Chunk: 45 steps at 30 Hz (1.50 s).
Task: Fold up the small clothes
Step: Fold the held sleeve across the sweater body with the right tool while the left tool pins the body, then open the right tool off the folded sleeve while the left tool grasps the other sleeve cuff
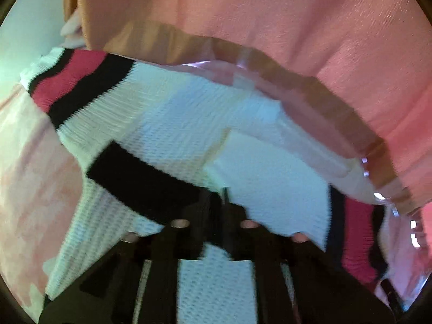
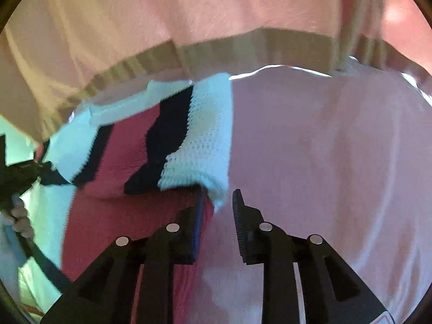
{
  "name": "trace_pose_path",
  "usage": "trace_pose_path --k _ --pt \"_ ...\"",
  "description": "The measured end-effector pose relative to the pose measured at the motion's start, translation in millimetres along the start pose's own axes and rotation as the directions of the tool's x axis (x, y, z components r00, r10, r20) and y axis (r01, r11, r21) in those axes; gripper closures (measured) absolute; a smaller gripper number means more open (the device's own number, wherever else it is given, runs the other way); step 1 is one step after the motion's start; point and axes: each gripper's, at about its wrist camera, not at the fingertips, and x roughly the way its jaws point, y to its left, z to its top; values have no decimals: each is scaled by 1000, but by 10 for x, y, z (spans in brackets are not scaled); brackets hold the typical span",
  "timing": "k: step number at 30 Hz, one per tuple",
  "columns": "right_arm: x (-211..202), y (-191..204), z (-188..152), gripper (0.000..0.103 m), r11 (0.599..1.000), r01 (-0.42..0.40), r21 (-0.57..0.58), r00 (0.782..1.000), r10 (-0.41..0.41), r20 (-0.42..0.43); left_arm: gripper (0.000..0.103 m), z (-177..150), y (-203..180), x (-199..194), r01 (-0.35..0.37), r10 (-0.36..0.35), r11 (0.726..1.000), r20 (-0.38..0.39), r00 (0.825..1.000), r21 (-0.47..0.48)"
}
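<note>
A small white knit sweater (image 1: 172, 124) with black and pink stripes lies on a pink cloth-covered surface (image 1: 21, 162). My left gripper (image 1: 224, 202) is shut on the sweater's white fabric near a black band (image 1: 145, 186). In the right wrist view the sweater (image 2: 199, 140) has a striped part folded over, and its white corner hangs at my right gripper (image 2: 220, 205). The right gripper is open, its left finger (image 2: 198, 216) against the pink stripe and the right finger (image 2: 240, 216) over bare cloth. The left gripper (image 2: 24, 172) shows at the far left.
A person in a pink top (image 1: 297, 13) with a tan hem (image 2: 243, 51) stands close behind the surface. The pink cloth (image 2: 337, 162) stretches to the right of the sweater. A shiny edge (image 1: 364, 167) runs along the surface's far side.
</note>
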Motion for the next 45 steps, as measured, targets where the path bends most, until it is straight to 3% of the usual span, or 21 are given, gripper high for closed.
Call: trace_pose_path --k 2,4,6,8,12,15,18,20,22,23,24,28,31,35,37,40,42,43,44,45 --pt "-230 -13 0 79 1000 -24 13 996 23 81 24 -14 -14 38 -8 7 1000 -7 1000 -27" --pt "-284 84 57 79 997 -76 -24 987 79 139 31 -41 -26 93 -29 29 999 -7 1000 -28" --pt "-160 210 127 87 992 -106 -63 985 114 129 79 -44 -79 218 6 -6 1000 -36 999 -11" --pt "70 323 199 95 989 -122 -87 986 131 106 95 -48 -106 276 24 -24 1000 -39 999 -8" --pt "449 242 97 103 990 -37 -136 999 38 8 98 -42 -129 205 -19 19 1000 3 1000 5" --pt "441 176 94 103 991 -56 -124 998 58 6 99 -22 -45 264 -53 53 999 0 999 5" --pt "231 357 105 101 987 -41 -158 996 52 69 101 -12 -16 114 -48 47 999 37 998 19" --pt "91 470 55 100 985 -67 -158 993 81 84 96 73 39 -171 10 -10 1000 114 993 2" --pt "-74 622 -74 99 978 -82 -194 990 103 100 81 185 205 -436 13 -7 999 176 984 -30" --pt "-129 688 -131 99 972 -76 -221 989 102 107 55 271 370 -547 -3 18 997 209 978 -72" --pt "-203 773 -221 98 964 -63 -258 988 96 117 41 349 568 -606 -20 49 991 226 973 -129" --pt "-366 1089 -514 97 938 -87 -335 983 136 125 43 675 1544 -674 -93 173 948 246 954 -303" --pt "-388 1263 -721 89 925 -106 -366 978 163 129 43 1008 2276 -484 -279 363 891 192 912 -358" --pt "-278 1478 -1030 85 892 -109 -440 977 177 117 43 1298 2845 -258 -388 469 841 150 870 -378" --pt "-222 1529 -1131 85 887 -114 -447 979 177 101 43 1415 3050 -109 -407 483 825 114 868 -393" --pt "-120 1547 -1267 83 897 -109 -427 986 151 65 42 1494 3295 110 -389 462 812 72 884 -436" --pt "-100 1511 -1243 77 913 -93 -398 989 131 69 46 1531 3379 180 -343 433 817 99 896 -463" --pt "-101 1473 -1224 74 922 -91 -377 989 128 74 58 1544 3379 187 -329 422 824 112 900 -461" --pt "-89 1422 -1204 69 932 -91 -351 990 124 71 79 1566 3343 199 -295 390 846 138 910 -444" --pt "-77 1386 -1191 69 938 -94 -333 990 122 66 92 1597 3304 202 -279 373 859 152 915 -428"
